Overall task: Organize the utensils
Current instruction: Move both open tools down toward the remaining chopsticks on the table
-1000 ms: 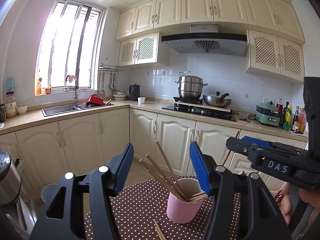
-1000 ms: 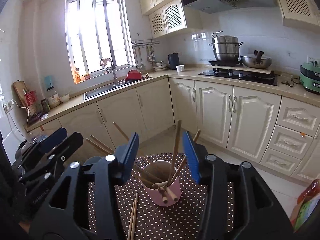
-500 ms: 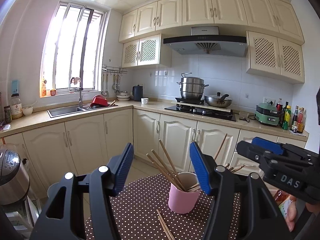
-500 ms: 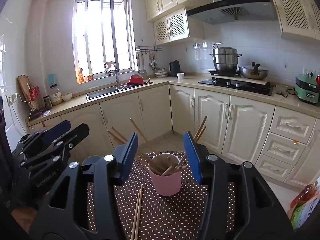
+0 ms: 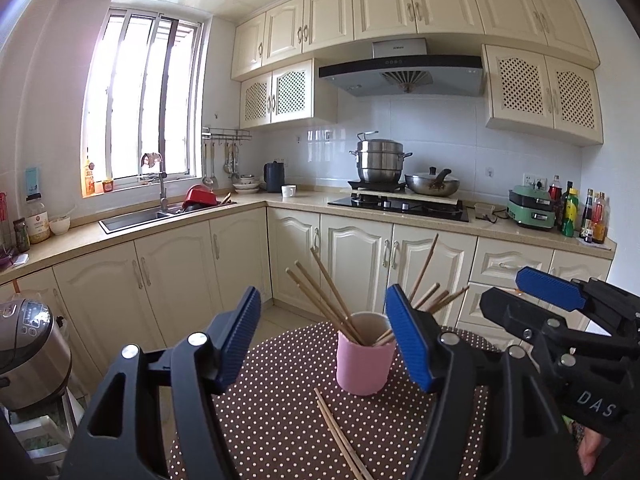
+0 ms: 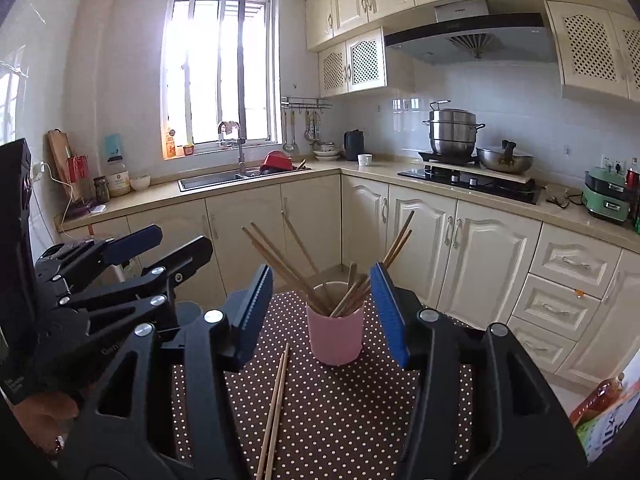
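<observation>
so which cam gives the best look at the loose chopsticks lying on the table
Right wrist view: the loose chopsticks run long and unblocked between the fingers. Left wrist view shows the same pair, shorter and angled, below the pink cup.

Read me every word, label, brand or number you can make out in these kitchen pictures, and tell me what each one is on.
"DAS": white letters on the black body of the right gripper, seen from the left wrist view.
Range hood: a small brand word, too small to read.
Left gripper: faint print on its body, too blurred to read.
Carton at the lower right: large characters, cut off, unreadable.
Jar and bottles on the counter: labels too small.
</observation>
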`<state>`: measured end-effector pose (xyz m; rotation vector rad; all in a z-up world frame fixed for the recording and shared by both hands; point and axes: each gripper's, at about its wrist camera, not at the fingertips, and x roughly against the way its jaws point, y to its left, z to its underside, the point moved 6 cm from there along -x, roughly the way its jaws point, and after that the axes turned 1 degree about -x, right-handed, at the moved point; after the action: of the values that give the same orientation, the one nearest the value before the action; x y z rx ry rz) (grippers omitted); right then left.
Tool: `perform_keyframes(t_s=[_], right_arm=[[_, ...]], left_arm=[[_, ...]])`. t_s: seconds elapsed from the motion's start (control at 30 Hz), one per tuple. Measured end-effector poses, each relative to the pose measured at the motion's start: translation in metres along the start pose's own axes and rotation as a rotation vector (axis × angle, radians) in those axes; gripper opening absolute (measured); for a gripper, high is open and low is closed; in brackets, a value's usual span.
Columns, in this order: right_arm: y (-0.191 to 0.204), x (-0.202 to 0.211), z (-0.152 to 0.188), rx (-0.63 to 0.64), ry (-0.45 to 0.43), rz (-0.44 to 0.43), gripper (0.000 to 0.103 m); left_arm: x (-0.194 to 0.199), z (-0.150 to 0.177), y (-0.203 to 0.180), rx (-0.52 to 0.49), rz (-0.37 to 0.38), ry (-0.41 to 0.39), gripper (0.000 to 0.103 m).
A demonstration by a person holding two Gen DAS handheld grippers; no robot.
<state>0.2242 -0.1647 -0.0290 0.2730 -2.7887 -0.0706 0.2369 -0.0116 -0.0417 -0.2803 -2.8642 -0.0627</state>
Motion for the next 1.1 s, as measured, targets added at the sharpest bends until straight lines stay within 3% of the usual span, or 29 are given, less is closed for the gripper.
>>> perform_keyframes(t_s=[0.47, 0.9, 1.1], right_arm=[[0.012, -0.034, 0.078, 0.014, 0.179, -0.043, 0.052], [0.02, -0.1, 0.164, 0.022, 0.47, -0.065, 0.051], [0.027, -0.12, 0.189, 0.027, 0.567, -0.083, 0.036]], left_arm=[[-0.035, 0.093, 0.027, 0.047, -0.006, 0.256, 0.067], [-0.062, 0.165, 0.058, 0.089, -0.034, 0.42, 0.067], [-0.068, 0.177, 0.065, 0.099, -0.041, 0.446, 0.067]])
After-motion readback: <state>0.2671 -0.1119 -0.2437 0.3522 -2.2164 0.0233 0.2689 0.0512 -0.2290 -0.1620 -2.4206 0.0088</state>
